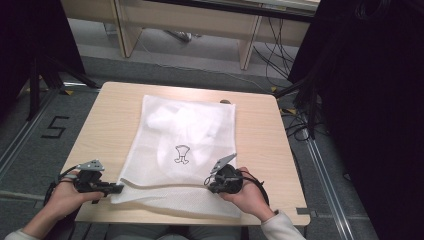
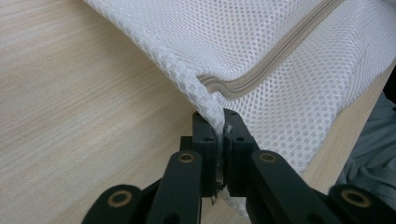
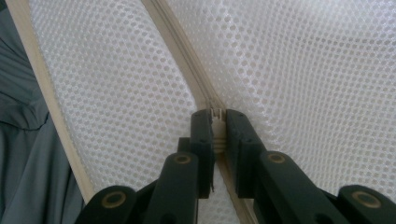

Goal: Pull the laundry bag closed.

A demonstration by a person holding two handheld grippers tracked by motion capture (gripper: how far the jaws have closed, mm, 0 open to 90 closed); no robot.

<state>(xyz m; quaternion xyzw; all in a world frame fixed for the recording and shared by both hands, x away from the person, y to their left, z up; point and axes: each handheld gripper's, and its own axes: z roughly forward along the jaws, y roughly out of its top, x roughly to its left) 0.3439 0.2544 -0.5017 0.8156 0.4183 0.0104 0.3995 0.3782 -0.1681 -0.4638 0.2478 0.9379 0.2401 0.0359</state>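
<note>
A white mesh laundry bag (image 1: 182, 150) lies flat on the wooden table (image 1: 107, 125), with white cloth and a small black drawing showing through it. Its beige zipper (image 2: 266, 70) runs along the near edge. My left gripper (image 1: 119, 188) is at the bag's near left corner, and the left gripper view shows it (image 2: 220, 135) shut on the mesh corner (image 2: 205, 100) where the zipper ends. My right gripper (image 1: 209, 183) is at the near right part of the bag. In the right gripper view it (image 3: 217, 128) is shut on the small white zipper pull (image 3: 216, 119).
The table's near edge (image 1: 190, 220) runs just below both hands. A sleeve and grey clothing (image 3: 28, 154) lie close under the bag's edge. Pale furniture (image 1: 190, 25) and cables (image 1: 280, 55) stand on the floor beyond the table, dark curtains (image 1: 370, 100) at the right.
</note>
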